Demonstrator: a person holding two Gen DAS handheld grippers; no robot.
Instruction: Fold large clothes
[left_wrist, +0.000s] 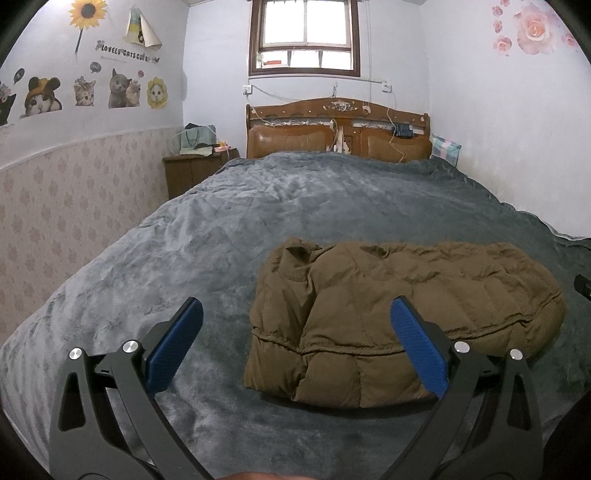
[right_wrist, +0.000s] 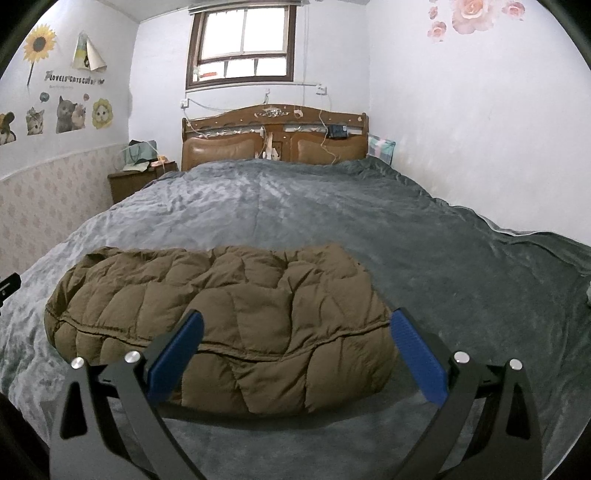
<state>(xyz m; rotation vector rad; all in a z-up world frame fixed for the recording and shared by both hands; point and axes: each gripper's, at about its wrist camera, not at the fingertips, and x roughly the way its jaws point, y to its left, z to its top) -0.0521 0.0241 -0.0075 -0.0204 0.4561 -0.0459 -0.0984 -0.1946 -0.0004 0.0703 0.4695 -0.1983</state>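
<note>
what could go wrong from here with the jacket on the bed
The brown puffy jacket lies folded in a thick bundle near the foot of the bed's grey blanket, and both the left gripper and right gripper are open, holding nothing. Risks: the padded layers may spring back open, and a low grab might pinch the blanket along with the jacket.

We see a brown quilted coat (right_wrist: 221, 314) of matt, puffy cloth with stitched seams. It lies on a grey blanket (right_wrist: 424, 240), plush with a soft sheen. Each hand-held gripper, left (left_wrist: 295, 343) and right (right_wrist: 297, 350), looks like matt black plastic with ribbed blue pads (left_wrist: 419, 350) and shiny metal pins. The headboard (left_wrist: 338, 129) is glossy carved wood with smooth padded panels.
</note>
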